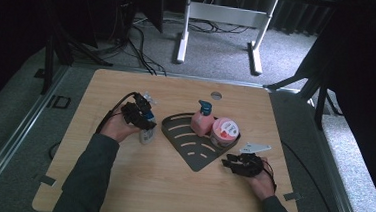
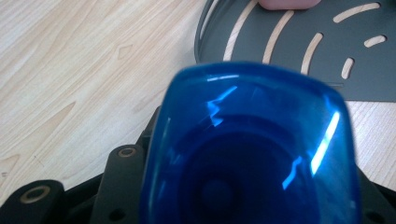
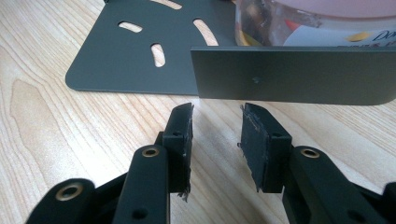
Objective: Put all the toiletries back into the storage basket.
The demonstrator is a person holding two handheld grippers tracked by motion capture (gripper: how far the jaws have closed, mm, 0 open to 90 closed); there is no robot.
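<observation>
two bottles, one jar, one rack

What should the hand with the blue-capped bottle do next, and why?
Probably lift the bottle and carry it toward the tray. The left hand-held gripper already grips it beside the tray, where a pink bottle and a jar stand with bare space left.

The scene is viewed from above and behind the person's side, looking forward and down over the whole light wooden worktop. The left tool view is set very close behind a translucent blue bottle cap, facing the dark grey slotted fan-shaped metal tray. The right tool view is held low over the worktop, facing the tray's upright wall at close range. The tray is shared by all three views.
</observation>
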